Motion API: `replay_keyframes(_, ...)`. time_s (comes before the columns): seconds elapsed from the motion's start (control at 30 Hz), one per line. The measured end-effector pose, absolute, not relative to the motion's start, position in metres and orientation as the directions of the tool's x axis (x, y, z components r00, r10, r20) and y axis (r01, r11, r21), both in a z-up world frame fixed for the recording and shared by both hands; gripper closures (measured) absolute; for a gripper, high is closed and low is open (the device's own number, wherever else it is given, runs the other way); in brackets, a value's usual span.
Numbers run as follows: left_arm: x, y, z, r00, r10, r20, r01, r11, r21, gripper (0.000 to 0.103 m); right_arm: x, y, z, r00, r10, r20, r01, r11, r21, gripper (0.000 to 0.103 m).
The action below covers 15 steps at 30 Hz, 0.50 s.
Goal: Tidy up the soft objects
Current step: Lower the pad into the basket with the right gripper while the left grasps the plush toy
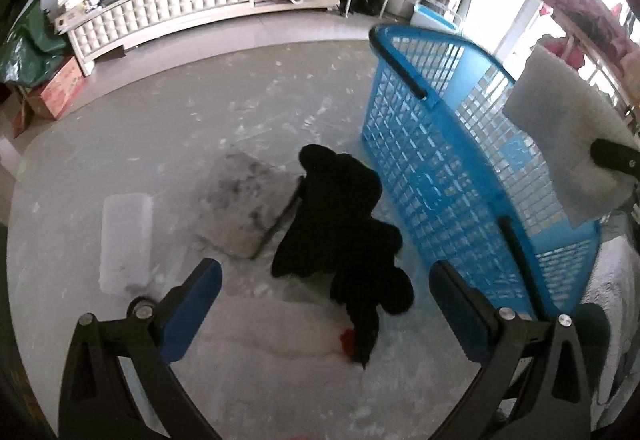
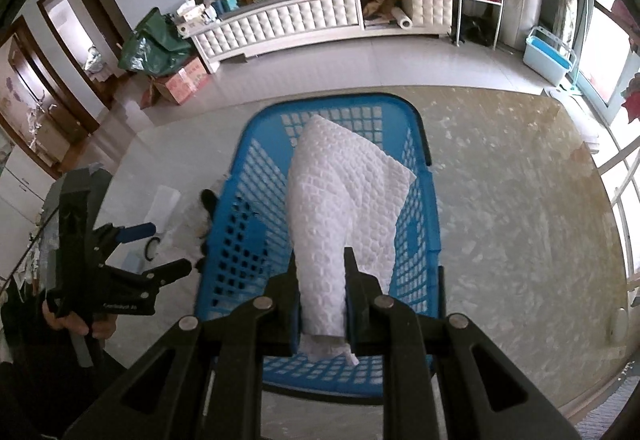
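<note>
My right gripper (image 2: 322, 304) pinches a white quilted cloth (image 2: 348, 192) above the blue plastic lattice basket (image 2: 240, 240); my left gripper (image 1: 326, 304) gapes empty over a black fuzzy garment (image 1: 340, 224) on the table beside the basket.

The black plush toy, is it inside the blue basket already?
No, the black plush toy lies on the table beside the blue basket, outside its mesh wall.

The white cloth (image 2: 340, 208) hides much of the blue basket's (image 2: 256, 200) floor. The basket wall covers most of the black soft toy (image 2: 208, 200). The left wrist view's right edge crops the right gripper (image 1: 618, 156).
</note>
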State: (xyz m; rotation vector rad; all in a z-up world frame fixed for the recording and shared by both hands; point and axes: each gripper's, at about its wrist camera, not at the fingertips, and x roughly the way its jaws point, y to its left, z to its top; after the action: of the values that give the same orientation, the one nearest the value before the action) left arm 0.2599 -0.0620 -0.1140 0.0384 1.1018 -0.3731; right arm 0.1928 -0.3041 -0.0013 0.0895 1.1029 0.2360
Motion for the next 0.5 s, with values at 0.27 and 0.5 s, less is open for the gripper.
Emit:
replay_keyframes(0.27,0.287,-0.079,-0.14,0.367,-0.247,-0.897,0.358,0.927,-0.109,0.0,0.209,-0.303,-0.02,0.383,0.195,-0.903,-0.146,0.978,0.149,0.087)
replay_keyframes(0.5,0.297,-0.079,-0.163,0.342,-0.239,-0.909,0.349,0.93,-0.113,0.0,0.236,-0.291,-0.048,0.309,0.133,-0.942,-0.173,0.981,0.082,0.087)
